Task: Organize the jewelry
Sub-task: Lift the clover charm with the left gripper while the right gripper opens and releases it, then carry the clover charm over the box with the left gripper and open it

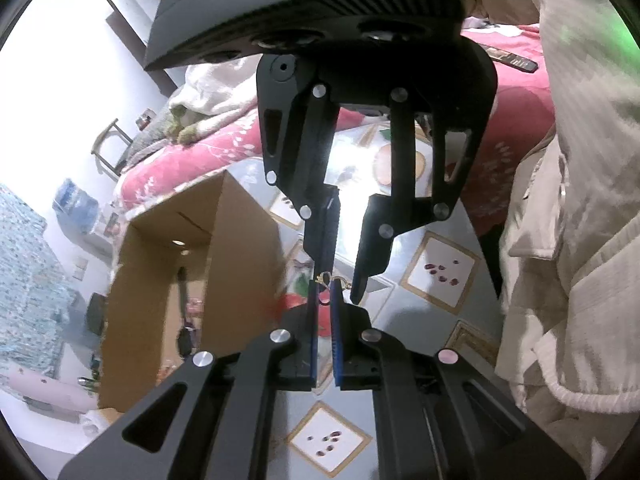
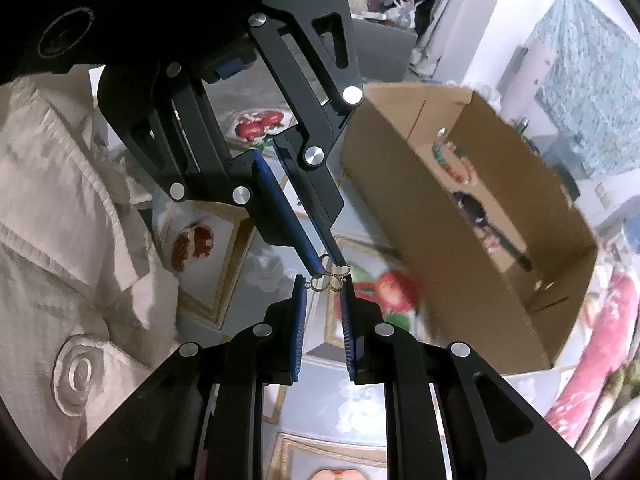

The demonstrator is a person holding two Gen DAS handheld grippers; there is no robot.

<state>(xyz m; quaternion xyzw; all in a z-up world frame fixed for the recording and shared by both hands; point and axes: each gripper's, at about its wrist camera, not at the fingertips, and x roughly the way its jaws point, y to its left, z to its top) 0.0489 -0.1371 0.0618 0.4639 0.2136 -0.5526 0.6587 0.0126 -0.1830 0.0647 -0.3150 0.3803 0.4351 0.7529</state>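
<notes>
Jewelry, a tiny gold charm [image 2: 329,277], seems light, delicate, slippery; we pinch its ring with the left gripper [image 1: 325,294], and its openwork edge sits between the right gripper [image 2: 323,286] tips.

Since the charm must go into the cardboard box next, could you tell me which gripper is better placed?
Probably the left gripper: its jaws are pinched on the gold charm by its ring, and the open cardboard box stands right beside it. The right gripper has its jaws wider around the charm.
</notes>
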